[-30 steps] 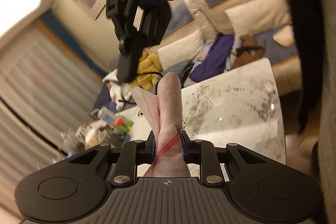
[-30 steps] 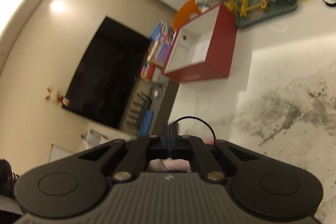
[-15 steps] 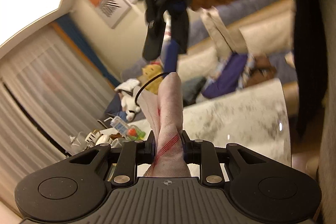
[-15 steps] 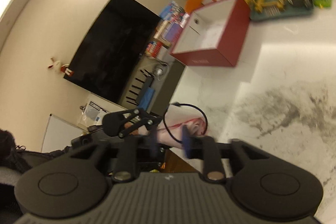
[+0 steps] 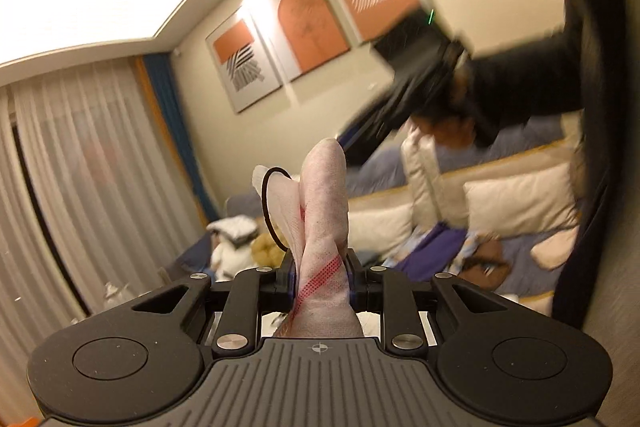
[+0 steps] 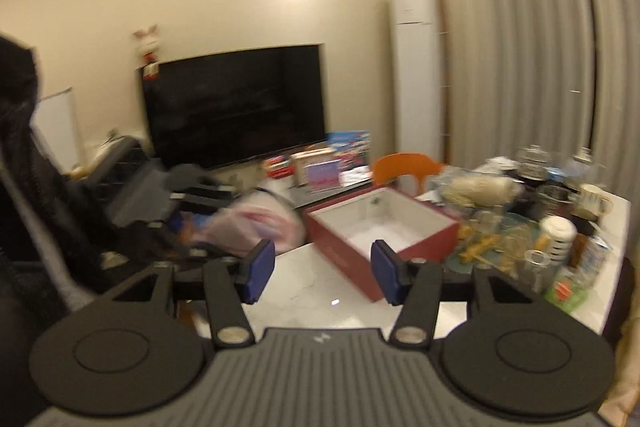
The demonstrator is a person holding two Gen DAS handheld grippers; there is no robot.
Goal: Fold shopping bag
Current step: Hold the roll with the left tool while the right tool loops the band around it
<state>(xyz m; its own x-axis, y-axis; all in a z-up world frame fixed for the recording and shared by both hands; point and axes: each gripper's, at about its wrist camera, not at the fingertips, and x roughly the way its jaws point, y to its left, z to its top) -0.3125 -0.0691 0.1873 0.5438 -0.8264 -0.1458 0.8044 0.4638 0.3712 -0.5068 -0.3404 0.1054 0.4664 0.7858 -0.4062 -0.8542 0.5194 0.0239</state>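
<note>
A: Left gripper (image 5: 322, 275)?
B: I see it clamped on the bunched pink shopping bag (image 5: 323, 227), held up in the air.
A: Right gripper (image 6: 322, 269)?
B: Jaws apart, nothing between, above the marble table (image 6: 320, 291).

1. In the right wrist view, the near part of the marble table (image 6: 320, 291) is bare; a gripper can pass there.
2. The open red box (image 6: 380, 227) stands behind this bare part and blocks the middle.
3. Cups and bottles (image 6: 552, 227) crowd the table's right side up to its far edge.
4. The rolled bag (image 6: 256, 227), held at the table's left edge, blocks that side.
</note>
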